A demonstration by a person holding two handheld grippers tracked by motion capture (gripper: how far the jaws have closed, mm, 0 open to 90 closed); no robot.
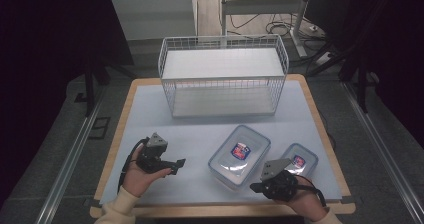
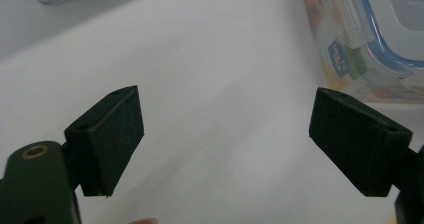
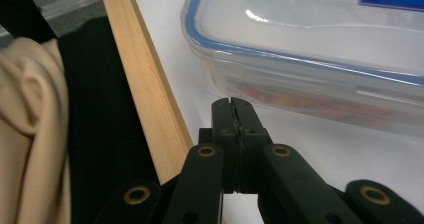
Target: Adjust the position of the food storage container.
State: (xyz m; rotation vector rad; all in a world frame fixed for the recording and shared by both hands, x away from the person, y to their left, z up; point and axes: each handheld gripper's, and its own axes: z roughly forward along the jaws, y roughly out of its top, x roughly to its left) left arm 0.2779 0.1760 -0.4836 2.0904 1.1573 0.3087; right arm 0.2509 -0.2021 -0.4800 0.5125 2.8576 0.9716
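Clear large container with blue-rimmed lid, white wire basket, black claw.

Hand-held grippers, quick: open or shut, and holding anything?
Left hand-held gripper: open, nothing between the jaws.
Right hand-held gripper: shut, empty, tip close beside the large container.

Beside the large box, the small box sits half hidden behind the right gripper; both label prints are too tiny to read.

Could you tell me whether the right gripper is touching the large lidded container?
Apart. In the right gripper view, the shut right gripper stops short of the large container, with bare white table between them.
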